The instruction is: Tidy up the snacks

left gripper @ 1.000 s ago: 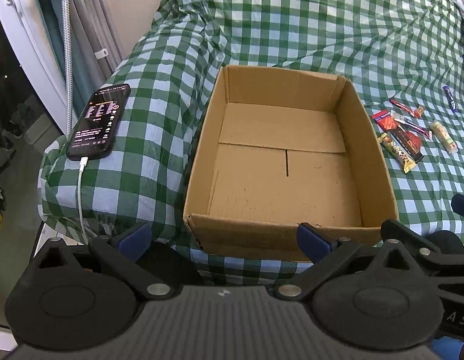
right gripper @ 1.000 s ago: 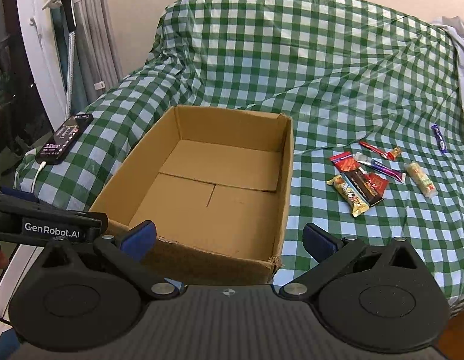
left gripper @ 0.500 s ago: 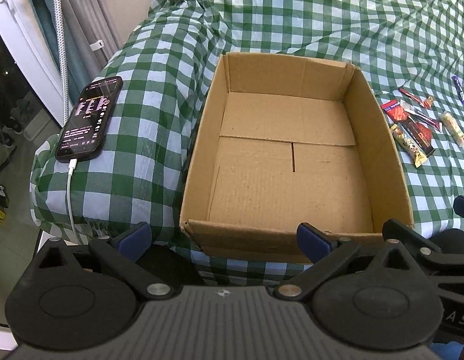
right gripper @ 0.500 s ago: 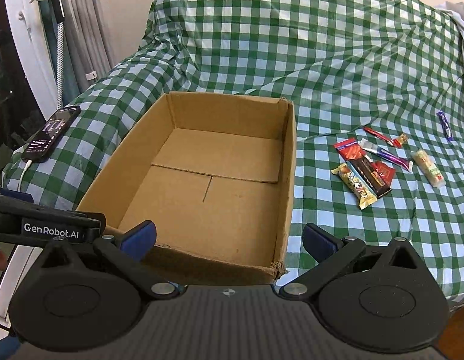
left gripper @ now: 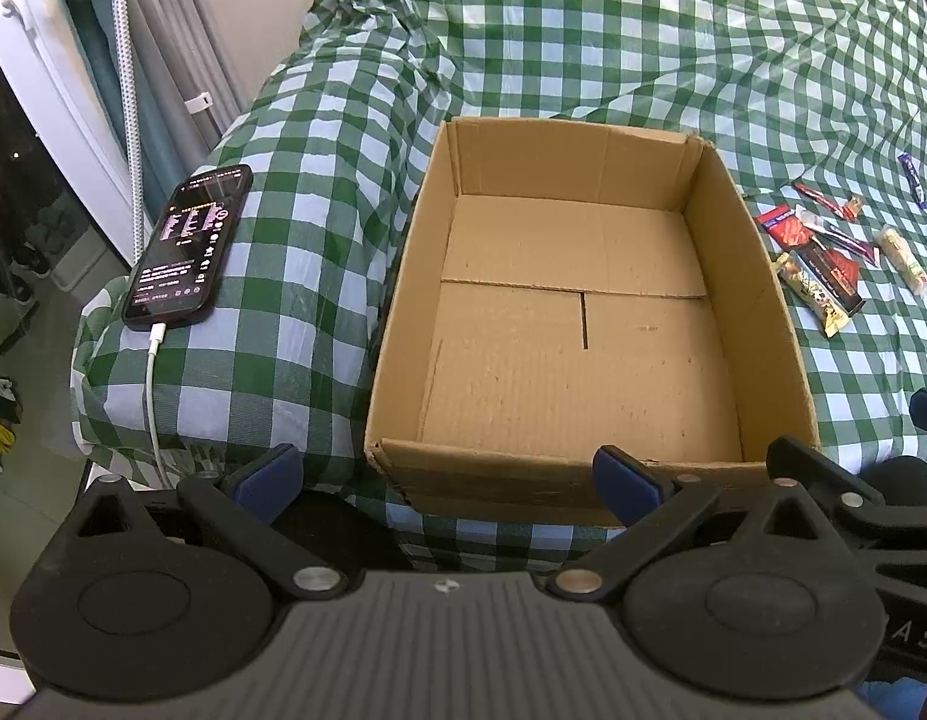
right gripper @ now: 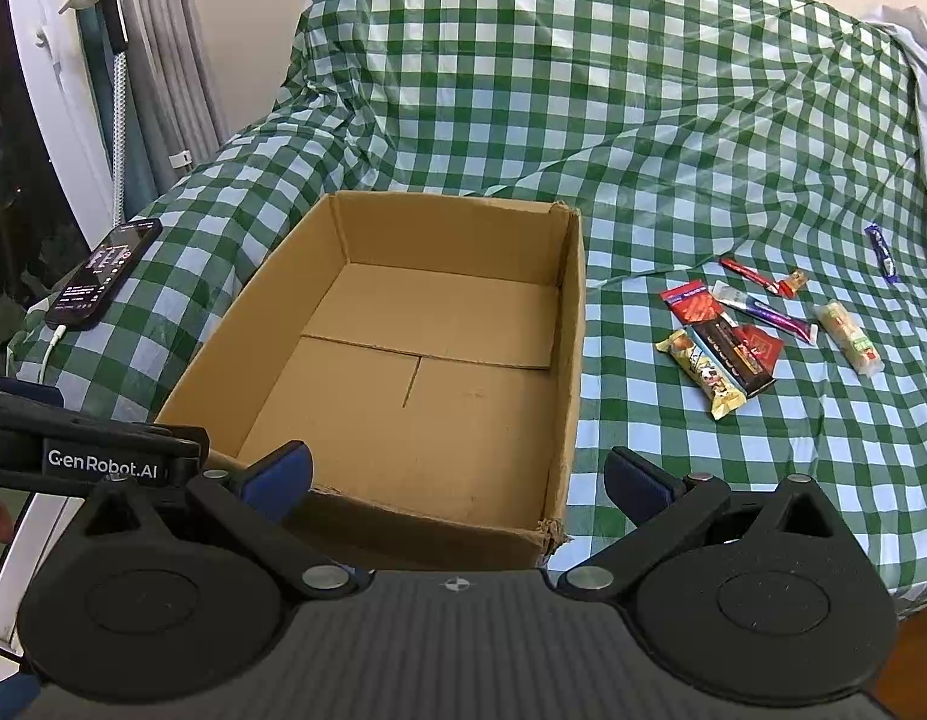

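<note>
While no snack has yet been picked up, both tools wait at the near end of the cardboard box point(right gripper: 574, 324), which serves as the reference for every position below. Left gripper point(left gripper: 445, 477): jaws spread wide, nothing between them, poised just short of the box's near wall. Right gripper point(right gripper: 460, 480): likewise wide open and empty, near the box's near right corner, presumably because the snacks lie on that side. Box interior: bare cardboard, open at the top, ready to receive items. Snacks point(right gripper: 733, 336): a loose cluster of wrapped bars on the green checked cloth point(right gripper: 583, 90) to the right of the box, some overlapping; a pale bar point(right gripper: 850, 337) lies a little farther right, and a blue wrapper point(right gripper: 880, 252) farthest right, well apart from the box. Phone point(left gripper: 190, 246): on the cloth left of the box, cable point(left gripper: 151, 396) attached, outside the likely working path.
</note>
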### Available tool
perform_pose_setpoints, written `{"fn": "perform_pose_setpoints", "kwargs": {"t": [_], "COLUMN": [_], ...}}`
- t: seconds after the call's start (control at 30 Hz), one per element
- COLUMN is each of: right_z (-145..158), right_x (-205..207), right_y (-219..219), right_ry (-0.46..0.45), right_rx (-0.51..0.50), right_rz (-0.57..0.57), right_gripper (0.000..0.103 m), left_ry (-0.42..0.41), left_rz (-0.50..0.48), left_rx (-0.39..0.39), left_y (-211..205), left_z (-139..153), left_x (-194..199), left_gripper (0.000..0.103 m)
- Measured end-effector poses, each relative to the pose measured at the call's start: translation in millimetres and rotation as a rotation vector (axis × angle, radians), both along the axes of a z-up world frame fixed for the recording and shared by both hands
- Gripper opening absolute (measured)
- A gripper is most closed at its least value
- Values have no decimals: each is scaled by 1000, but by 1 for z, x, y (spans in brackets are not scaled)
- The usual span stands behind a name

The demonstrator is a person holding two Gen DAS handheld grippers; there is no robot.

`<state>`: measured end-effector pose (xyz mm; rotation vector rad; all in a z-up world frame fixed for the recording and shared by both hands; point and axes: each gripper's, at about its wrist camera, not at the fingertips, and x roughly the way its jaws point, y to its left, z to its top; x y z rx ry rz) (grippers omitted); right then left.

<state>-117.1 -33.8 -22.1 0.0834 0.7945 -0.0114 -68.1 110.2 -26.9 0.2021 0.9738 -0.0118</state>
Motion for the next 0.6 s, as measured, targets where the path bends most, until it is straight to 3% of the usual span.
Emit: {"fn": "perform_pose_setpoints", "kwargs": {"t": [0.6], "right_z": [8], "right_x": [-17], "right_y": [-21], "right_ry": [-57], "right_rx": [46], "right_rz": [-58], "right_gripper": [103], "left_ry": [-21], "left_rz": [-43], "left_rx": [16], "left_y": [-24], "left_z": [13], "left_x": [-12], "left_gripper": [103]}}
